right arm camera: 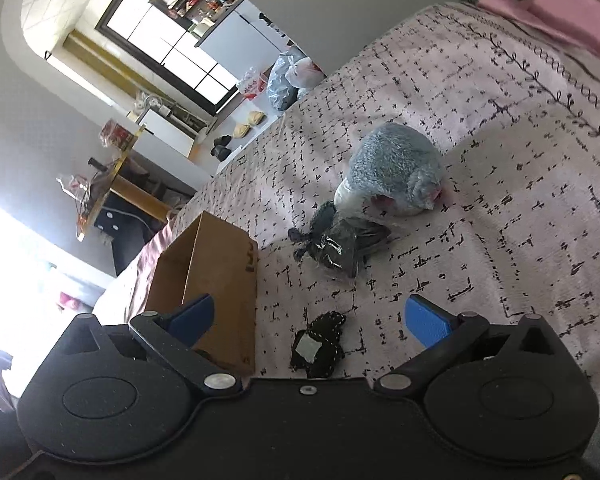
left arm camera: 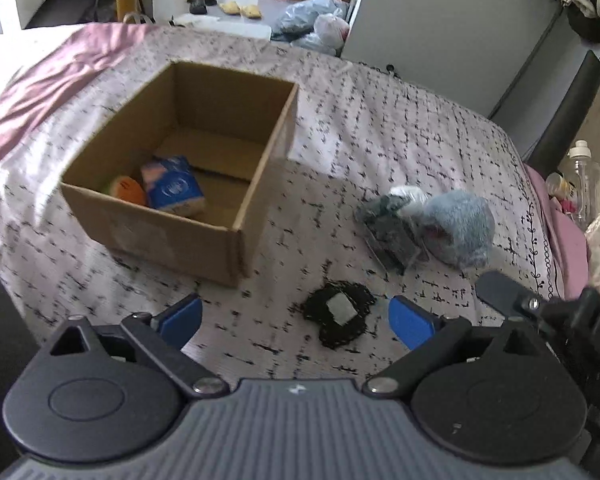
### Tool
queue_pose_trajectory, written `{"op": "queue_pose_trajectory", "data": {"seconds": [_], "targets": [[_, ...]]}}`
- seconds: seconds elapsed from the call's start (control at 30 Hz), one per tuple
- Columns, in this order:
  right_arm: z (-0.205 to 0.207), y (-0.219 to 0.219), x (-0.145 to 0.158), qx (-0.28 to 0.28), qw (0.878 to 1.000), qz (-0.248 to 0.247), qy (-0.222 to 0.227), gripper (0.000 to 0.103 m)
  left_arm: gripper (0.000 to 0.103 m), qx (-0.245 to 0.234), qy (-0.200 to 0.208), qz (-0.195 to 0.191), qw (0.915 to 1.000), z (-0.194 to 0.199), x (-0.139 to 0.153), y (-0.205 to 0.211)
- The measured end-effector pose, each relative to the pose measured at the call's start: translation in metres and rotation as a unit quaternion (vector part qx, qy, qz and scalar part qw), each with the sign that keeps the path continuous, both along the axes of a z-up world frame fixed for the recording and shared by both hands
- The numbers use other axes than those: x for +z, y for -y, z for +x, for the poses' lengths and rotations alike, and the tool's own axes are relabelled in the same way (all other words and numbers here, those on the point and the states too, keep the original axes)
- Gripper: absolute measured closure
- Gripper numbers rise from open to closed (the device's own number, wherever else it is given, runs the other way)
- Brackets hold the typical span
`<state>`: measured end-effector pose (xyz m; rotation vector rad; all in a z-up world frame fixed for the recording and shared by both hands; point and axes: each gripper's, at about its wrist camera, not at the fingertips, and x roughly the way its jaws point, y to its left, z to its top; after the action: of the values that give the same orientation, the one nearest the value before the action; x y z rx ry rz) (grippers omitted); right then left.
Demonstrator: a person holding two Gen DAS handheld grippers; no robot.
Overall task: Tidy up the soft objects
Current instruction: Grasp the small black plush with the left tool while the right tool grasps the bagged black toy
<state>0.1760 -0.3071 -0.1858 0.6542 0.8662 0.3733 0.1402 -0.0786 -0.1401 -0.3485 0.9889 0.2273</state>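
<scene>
An open cardboard box (left arm camera: 260, 176) (right arm camera: 220, 276) stands on the bed and holds a blue tissue pack (left arm camera: 174, 190) and an orange soft item (left arm camera: 130, 190). A small black fabric piece with a white label (left arm camera: 340, 316) (right arm camera: 316, 346) lies just ahead of both grippers. Farther off lie a dark item in clear plastic wrap (left arm camera: 390, 234) (right arm camera: 340, 246) and a fluffy blue-grey plush in plastic (left arm camera: 456, 228) (right arm camera: 396, 168). My left gripper (left arm camera: 296, 320) is open and holds nothing. My right gripper (right arm camera: 310, 318) is open too, low over the bed beside the box.
The bed's patterned cover (left arm camera: 380, 128) (right arm camera: 500, 200) spreads around the objects; a pink sheet (left arm camera: 52, 76) lies at its far left. Bottles (left arm camera: 580, 180) stand past the right edge. Plastic bags (left arm camera: 320, 24) and slippers (left arm camera: 240, 8) sit on the floor beyond the bed.
</scene>
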Motion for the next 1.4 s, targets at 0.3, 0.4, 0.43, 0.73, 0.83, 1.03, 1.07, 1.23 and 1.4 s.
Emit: {"op": "queue_pose_trajectory", "data": {"seconds": [0.3, 0.4, 0.43, 0.73, 0.83, 1.03, 1.07, 1.23, 1.4], "targets": [[0.023, 0.003, -0.02, -0.01, 0.999, 0.035, -0.013, 0.03, 0.023, 0.012, -0.021, -0.027, 0.9993, 0.026, -0.034, 0.014], [0.032, 0.004, -0.027, -0.013, 0.999, 0.041, -0.023, 0.035, 0.024, 0.018, -0.029, -0.031, 0.9989, 0.034, -0.045, 0.016], [0.035, 0.004, -0.03, -0.012, 0.999, 0.043, -0.026, 0.036, 0.025, 0.019, -0.033, -0.031, 0.9988, 0.037, -0.049, 0.017], [0.062, 0.005, -0.055, -0.013, 0.997, 0.052, -0.055, 0.041, 0.03, 0.029, -0.067, -0.028, 0.997, 0.059, -0.08, 0.02], [0.072, 0.003, -0.062, -0.007, 0.997, 0.052, -0.062, 0.041, 0.033, 0.028, -0.071, -0.024, 0.9968, 0.064, -0.087, 0.023], [0.088, -0.003, -0.074, 0.004, 0.996, 0.048, -0.079, 0.044, 0.043, 0.025, -0.079, -0.015, 0.9964, 0.07, -0.094, 0.027], [0.089, -0.004, -0.076, 0.005, 0.996, 0.048, -0.08, 0.044, 0.046, 0.023, -0.079, -0.013, 0.9965, 0.07, -0.094, 0.027], [0.096, -0.012, -0.08, 0.017, 0.995, 0.051, -0.082, 0.046, 0.07, 0.012, -0.074, -0.02, 0.997, 0.072, -0.09, 0.028], [0.101, -0.016, -0.081, 0.021, 0.996, 0.034, -0.079, 0.068, 0.08, 0.002, -0.065, -0.028, 0.9975, 0.07, -0.083, 0.027]]}}
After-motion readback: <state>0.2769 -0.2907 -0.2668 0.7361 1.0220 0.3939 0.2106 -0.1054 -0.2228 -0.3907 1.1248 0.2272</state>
